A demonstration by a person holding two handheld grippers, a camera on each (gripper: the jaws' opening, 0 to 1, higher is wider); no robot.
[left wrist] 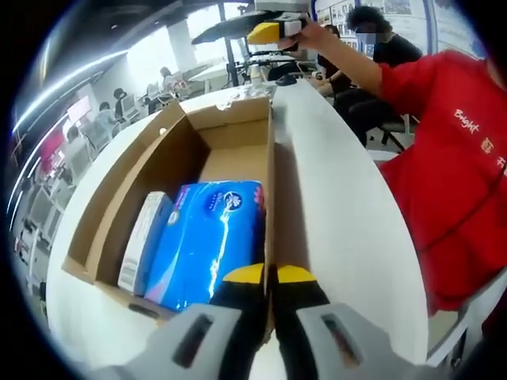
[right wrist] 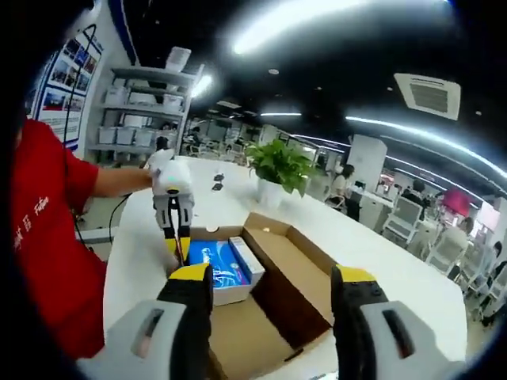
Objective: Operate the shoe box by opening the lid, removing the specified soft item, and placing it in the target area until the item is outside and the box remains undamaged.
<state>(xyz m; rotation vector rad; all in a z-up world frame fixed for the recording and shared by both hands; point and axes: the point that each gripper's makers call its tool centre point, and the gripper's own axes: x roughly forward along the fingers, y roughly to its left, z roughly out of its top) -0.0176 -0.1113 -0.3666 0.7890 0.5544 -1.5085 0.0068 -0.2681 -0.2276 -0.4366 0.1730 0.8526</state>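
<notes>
While the shoe box (left wrist: 170, 158) lies open on the white table (left wrist: 341, 214), its lid flap (right wrist: 297, 253) folded out flat beside it, the left gripper (left wrist: 269, 275) has its yellow-tipped jaws pressed almost together on the box's near side wall, right at the corner where the blue soft pack (left wrist: 210, 237) lies. That blue pack rests inside the box, against the wall nearest the left gripper, with a slimmer white carton (left wrist: 142, 241) just beside it on the far side. The rest of the box floor is bare cardboard.

Seen from the right gripper view, the left gripper (right wrist: 176, 237) reaches down onto the box edge next to the blue pack (right wrist: 218, 265). The right gripper (right wrist: 271, 281) hangs above the box with its jaws spread wide and nothing between them. A person in a red shirt (left wrist: 455, 174) stands beside the box. A green potted plant (right wrist: 279, 166) sits on the table beyond the box.
</notes>
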